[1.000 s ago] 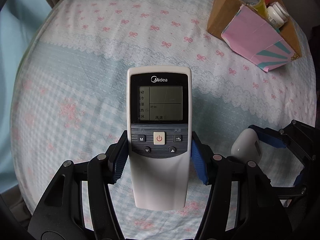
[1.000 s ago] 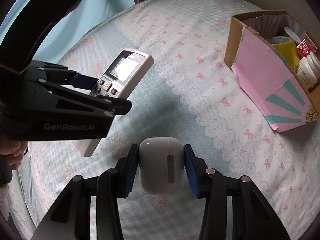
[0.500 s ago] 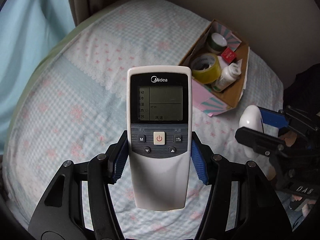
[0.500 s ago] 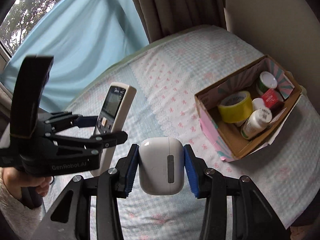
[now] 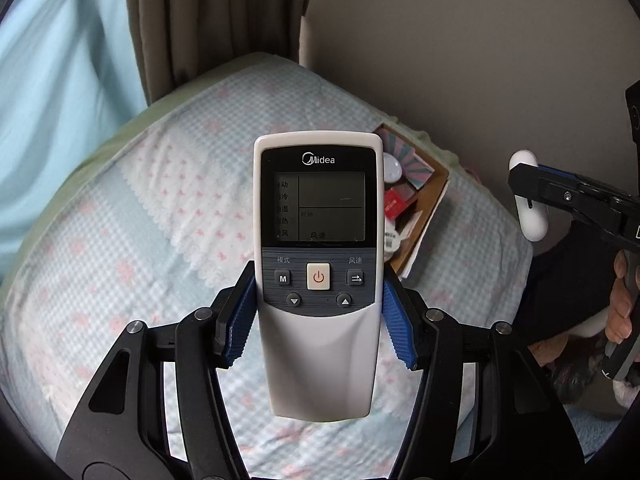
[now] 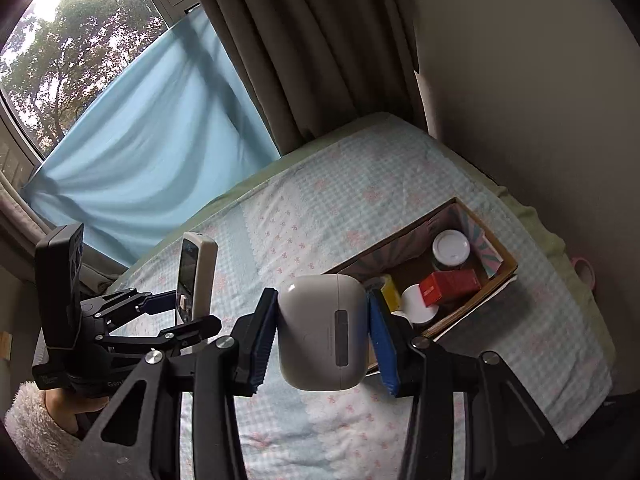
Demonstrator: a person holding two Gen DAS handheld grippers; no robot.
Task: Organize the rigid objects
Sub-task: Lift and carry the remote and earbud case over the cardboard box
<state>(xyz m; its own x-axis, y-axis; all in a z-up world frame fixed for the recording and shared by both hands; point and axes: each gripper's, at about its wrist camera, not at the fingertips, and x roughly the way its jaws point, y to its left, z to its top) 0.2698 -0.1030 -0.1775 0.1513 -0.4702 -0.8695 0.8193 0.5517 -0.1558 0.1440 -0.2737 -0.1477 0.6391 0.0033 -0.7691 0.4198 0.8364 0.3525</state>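
My left gripper [image 5: 319, 322] is shut on a white Midea remote control [image 5: 318, 264], held upright high above the bed; it also shows in the right wrist view [image 6: 196, 276]. My right gripper [image 6: 323, 338] is shut on a white earbud case [image 6: 323, 330], also held high; the case shows at the right edge of the left wrist view [image 5: 528, 196]. A cardboard box [image 6: 502, 276] with a pink and teal striped lining stands on the bed near the wall, below and beyond both grippers. It holds a yellow tape roll [image 6: 386, 286], a red box [image 6: 448, 286] and white-capped bottles [image 6: 450, 246].
The bed [image 6: 320, 208] has a pale blue and pink patterned cover. A wall [image 6: 520, 80] runs along its right side. Brown curtains [image 6: 300, 48] and a blue drape [image 6: 140, 152] hang behind it. A pink ring [image 6: 582, 268] lies beyond the bed's edge.
Both grippers have risen well above the bed with their objects still held. The box now looks smaller and farther below, and the curtains and wall have come into view.
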